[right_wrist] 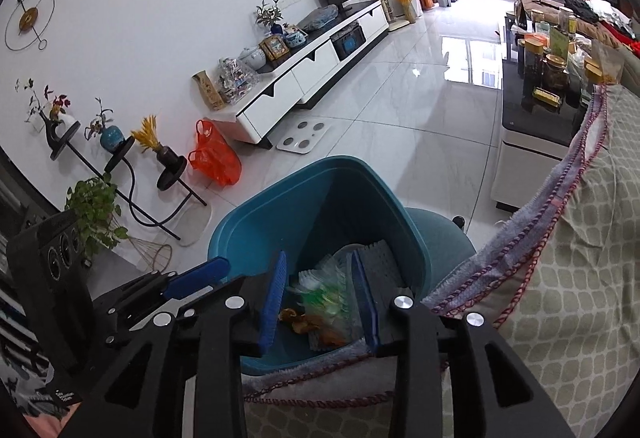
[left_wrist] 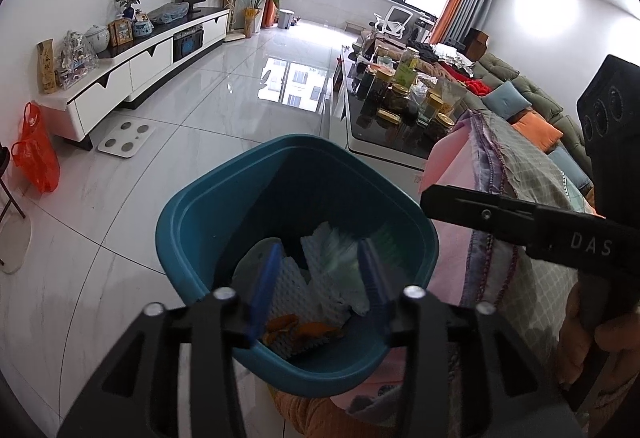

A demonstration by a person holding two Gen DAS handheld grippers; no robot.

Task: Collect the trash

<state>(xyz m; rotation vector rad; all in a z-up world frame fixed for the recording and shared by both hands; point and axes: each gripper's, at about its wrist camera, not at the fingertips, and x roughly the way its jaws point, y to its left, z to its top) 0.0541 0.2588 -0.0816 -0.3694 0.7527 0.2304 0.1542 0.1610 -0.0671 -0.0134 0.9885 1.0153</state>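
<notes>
A teal trash bin (left_wrist: 192, 222) stands on the white tiled floor beside a blanket-covered seat; it also shows in the right wrist view (right_wrist: 256, 213). Inside lie white foam netting (left_wrist: 316, 278), clear plastic wrap (right_wrist: 324, 294) and orange peel (left_wrist: 308, 330), which the right wrist view also shows (right_wrist: 296, 320). My left gripper (left_wrist: 318, 290) is open and empty above the bin's mouth. My right gripper (right_wrist: 320, 302) is open and empty, also over the bin. The right gripper's finger (left_wrist: 500, 215) reaches in from the right in the left wrist view. The left gripper (right_wrist: 176, 288) shows at the left in the right wrist view.
A pink and checked blanket (left_wrist: 516, 173) hangs over the seat edge right of the bin. A black-topped coffee table (left_wrist: 384, 129) crowded with jars stands beyond. A white TV cabinet (left_wrist: 132, 65), a bathroom scale (left_wrist: 126, 137) and an orange plastic bag (left_wrist: 36, 153) are at left.
</notes>
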